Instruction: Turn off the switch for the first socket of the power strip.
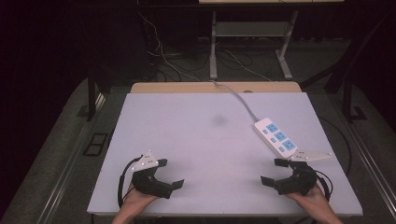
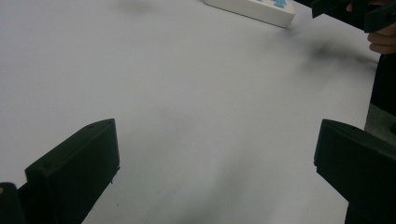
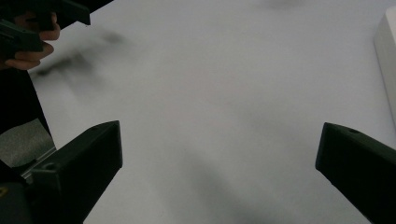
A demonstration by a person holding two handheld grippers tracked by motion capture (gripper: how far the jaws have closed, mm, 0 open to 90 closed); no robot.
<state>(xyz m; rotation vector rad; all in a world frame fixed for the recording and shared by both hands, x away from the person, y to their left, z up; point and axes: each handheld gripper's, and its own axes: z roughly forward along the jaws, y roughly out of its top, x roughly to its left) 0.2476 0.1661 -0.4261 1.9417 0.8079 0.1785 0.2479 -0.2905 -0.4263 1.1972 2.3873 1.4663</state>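
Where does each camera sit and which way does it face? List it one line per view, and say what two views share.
High view: above the person's side, looking forward and down on the table; both hands, left gripper, right gripper.
Left gripper view: rides the left gripper, looks across the table toward the power strip; own open jaws, the other hand.
Right gripper view: rides the right gripper, looks across toward the left hand; own open jaws.
Shared: the high and left gripper views both show the power strip.

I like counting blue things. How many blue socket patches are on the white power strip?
3, in a row along the power strip near the table's right edge: far, middle, and nearest the right gripper.
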